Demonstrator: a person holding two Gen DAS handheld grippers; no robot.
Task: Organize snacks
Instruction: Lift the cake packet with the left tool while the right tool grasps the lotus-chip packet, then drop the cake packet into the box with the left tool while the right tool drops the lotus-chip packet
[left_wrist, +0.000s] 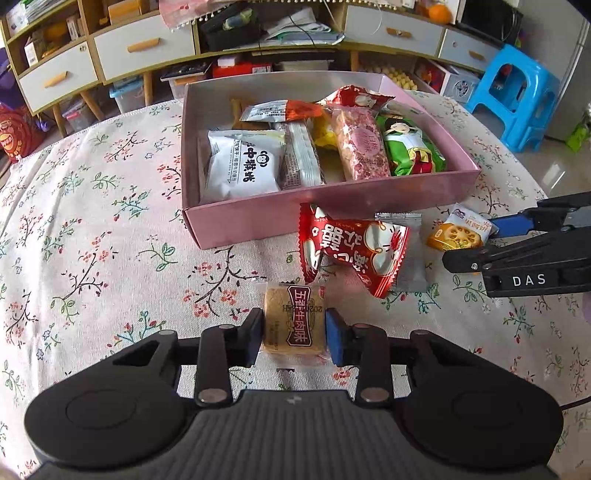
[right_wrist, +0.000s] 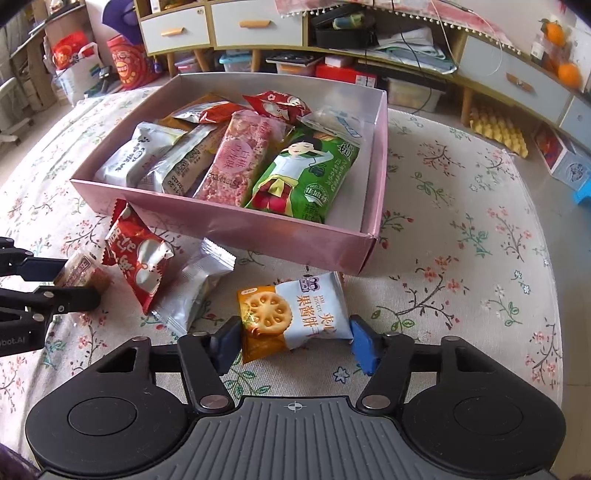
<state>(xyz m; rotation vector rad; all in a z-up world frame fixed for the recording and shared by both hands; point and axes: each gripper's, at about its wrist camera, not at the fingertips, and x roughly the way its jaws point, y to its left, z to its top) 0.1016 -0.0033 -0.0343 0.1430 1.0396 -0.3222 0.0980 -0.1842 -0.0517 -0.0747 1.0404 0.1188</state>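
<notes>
A pink box (left_wrist: 258, 218) (right_wrist: 258, 236) on the floral tablecloth holds several snack packs. My left gripper (left_wrist: 294, 334) is shut on a small brown beef-snack pack (left_wrist: 293, 321), also seen in the right wrist view (right_wrist: 83, 273). My right gripper (right_wrist: 295, 332) is shut on a jam biscuit pack (right_wrist: 291, 314), which shows in the left wrist view (left_wrist: 461, 230) with the right gripper (left_wrist: 476, 240). A red pack (left_wrist: 351, 251) (right_wrist: 136, 258) and a silver pack (left_wrist: 410, 266) (right_wrist: 195, 288) lie in front of the box.
A low cabinet with drawers (left_wrist: 125, 51) and clutter stands behind the table. A blue stool (left_wrist: 517, 96) is at the right. The tablecloth (right_wrist: 461, 240) stretches right of the box.
</notes>
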